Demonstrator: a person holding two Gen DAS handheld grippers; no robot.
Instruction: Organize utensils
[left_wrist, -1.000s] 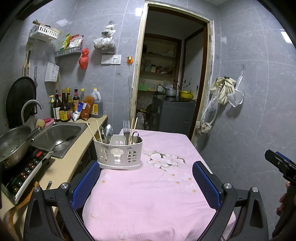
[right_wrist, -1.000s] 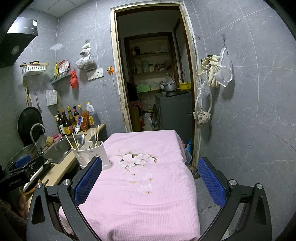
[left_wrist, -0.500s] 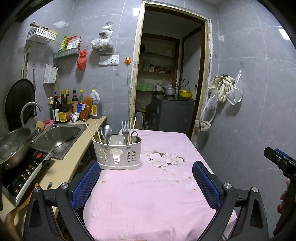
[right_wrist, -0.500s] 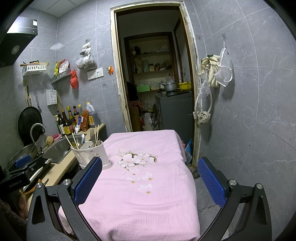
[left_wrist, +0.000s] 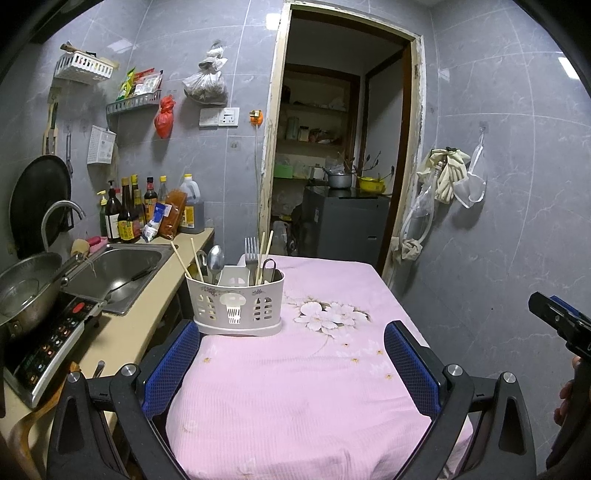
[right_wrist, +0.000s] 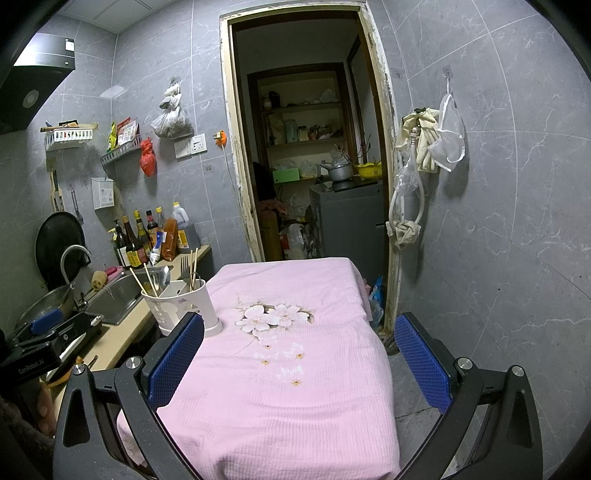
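A white plastic utensil holder (left_wrist: 236, 302) stands on the left side of the pink-clothed table (left_wrist: 303, 387). It holds chopsticks (left_wrist: 183, 260), a spoon (left_wrist: 215, 256), a fork (left_wrist: 251, 253) and other utensils, all upright. It also shows in the right wrist view (right_wrist: 181, 306). My left gripper (left_wrist: 291, 362) is open and empty, held above the table's near end, behind the holder. My right gripper (right_wrist: 299, 358) is open and empty, further right over the table.
A counter on the left carries a sink (left_wrist: 114, 269), a wok (left_wrist: 26, 291) on an induction hob (left_wrist: 48, 343) and sauce bottles (left_wrist: 129, 214). An open doorway (left_wrist: 340, 177) is behind the table. Grey tiled wall (left_wrist: 498, 240) with hanging bags on the right.
Both grippers stay open and almost still. The left wrist view has drifted very slightly; the holder and utensils have not moved.
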